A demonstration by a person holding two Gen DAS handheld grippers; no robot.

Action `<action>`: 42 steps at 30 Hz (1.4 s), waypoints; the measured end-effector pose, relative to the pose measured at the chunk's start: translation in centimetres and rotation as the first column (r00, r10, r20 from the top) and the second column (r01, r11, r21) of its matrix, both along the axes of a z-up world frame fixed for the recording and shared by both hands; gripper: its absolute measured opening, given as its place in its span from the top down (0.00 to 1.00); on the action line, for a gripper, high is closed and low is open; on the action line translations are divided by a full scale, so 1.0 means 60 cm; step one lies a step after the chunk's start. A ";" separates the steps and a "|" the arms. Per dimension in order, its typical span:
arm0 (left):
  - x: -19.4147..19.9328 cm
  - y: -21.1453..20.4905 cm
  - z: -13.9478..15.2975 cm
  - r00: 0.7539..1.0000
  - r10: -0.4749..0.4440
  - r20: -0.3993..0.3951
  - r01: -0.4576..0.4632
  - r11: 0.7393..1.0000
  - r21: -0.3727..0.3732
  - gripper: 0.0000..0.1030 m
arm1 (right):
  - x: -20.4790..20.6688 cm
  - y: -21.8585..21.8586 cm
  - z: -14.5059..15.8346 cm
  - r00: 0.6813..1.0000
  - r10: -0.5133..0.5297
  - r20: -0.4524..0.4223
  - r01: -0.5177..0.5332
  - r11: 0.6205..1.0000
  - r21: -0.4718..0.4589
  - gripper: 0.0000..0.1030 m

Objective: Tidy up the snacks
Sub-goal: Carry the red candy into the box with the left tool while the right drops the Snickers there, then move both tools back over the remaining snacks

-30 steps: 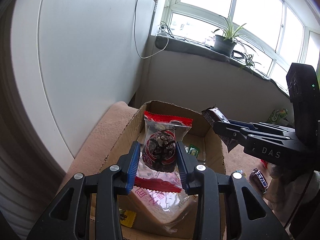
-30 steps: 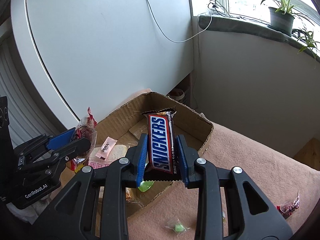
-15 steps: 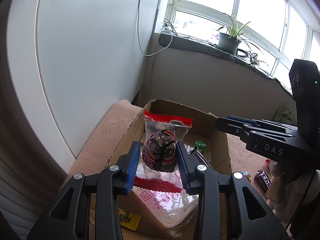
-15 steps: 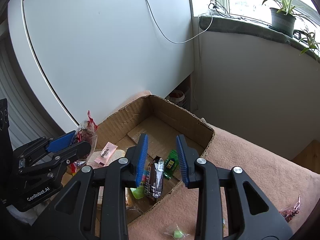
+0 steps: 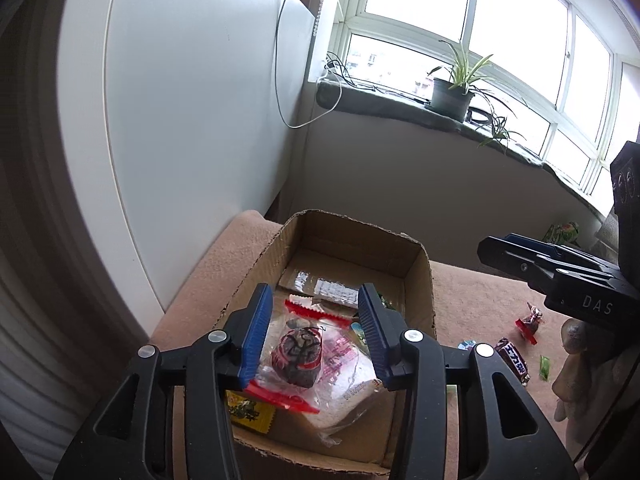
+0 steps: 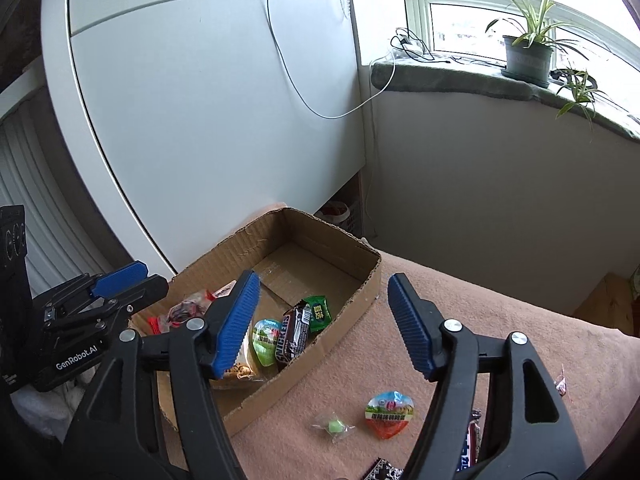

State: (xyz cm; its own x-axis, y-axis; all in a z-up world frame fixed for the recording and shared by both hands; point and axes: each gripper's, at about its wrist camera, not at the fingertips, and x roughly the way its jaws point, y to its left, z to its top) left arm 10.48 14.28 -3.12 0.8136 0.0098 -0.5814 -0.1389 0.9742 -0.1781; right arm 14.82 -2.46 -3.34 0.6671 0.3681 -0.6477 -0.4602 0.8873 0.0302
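Observation:
An open cardboard box [image 5: 352, 236] [image 6: 320, 236] sits on a pink blanket. My left gripper [image 5: 316, 338] hovers over its near end with the jaws opening. Between them lies a clear packet with red ends [image 5: 298, 356] [image 6: 184, 312], resting on other packets in the box, and the pads do not press it. My right gripper [image 6: 322, 324] is above the box's right rim with its jaws opening wide and nothing between them. Below it a Snickers bar [image 6: 294, 334] lies inside the box. Each gripper shows at the edge of the other's view.
In the box also lie a green packet [image 6: 318, 312], a jelly cup [image 6: 266, 340] and a yellow packet [image 5: 248, 412]. On the blanket are another jelly cup [image 6: 390, 414], a green candy [image 6: 334, 426], a second Snickers [image 5: 514, 364] and a red candy [image 5: 530, 320]. A white cabinet stands behind.
The right gripper let go of the Snickers bar, which dropped into the box, then spread wide and lifted back. The left jaws parted and the red-ended packet sank onto the packets below.

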 end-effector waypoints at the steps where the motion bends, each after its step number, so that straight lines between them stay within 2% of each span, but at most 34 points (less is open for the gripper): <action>1: -0.004 -0.002 0.002 1.000 0.001 0.003 -0.001 1.000 -0.001 0.58 | -0.008 -0.007 0.004 1.000 -0.005 0.006 0.005 1.000 0.000 0.32; 4: -0.016 -0.011 0.009 1.000 -0.004 0.010 0.004 1.000 -0.003 0.58 | -0.035 -0.032 0.020 0.999 -0.025 0.029 0.025 1.000 0.000 0.30; 7: -0.025 -0.026 0.014 1.000 -0.014 0.017 0.014 1.000 -0.003 0.58 | -0.065 -0.060 0.032 0.998 -0.047 0.052 0.047 0.999 0.009 0.20; 13: -0.038 -0.064 0.017 0.998 -0.060 0.022 0.060 0.998 -0.010 0.58 | -0.114 -0.128 0.044 0.991 -0.109 0.079 0.109 0.994 0.011 0.20; 25: -0.045 -0.169 0.002 0.980 -0.198 -0.003 0.198 0.980 -0.027 0.58 | -0.176 -0.302 0.029 0.957 -0.287 0.036 0.286 0.958 0.015 0.20; 31: -0.055 -0.229 -0.034 0.955 -0.292 -0.061 0.287 0.955 -0.073 0.58 | -0.192 -0.367 -0.005 0.939 -0.342 -0.029 0.342 0.940 -0.002 0.20; 39: -0.048 -0.294 -0.111 0.902 -0.397 -0.172 0.368 0.913 -0.177 0.58 | -0.189 -0.394 -0.092 0.924 -0.345 -0.165 0.347 0.938 -0.021 0.21; 42: -0.036 -0.308 -0.124 0.887 -0.418 -0.193 0.383 0.903 -0.196 0.58 | -0.177 -0.394 -0.116 0.919 -0.335 -0.205 0.338 0.941 -0.022 0.32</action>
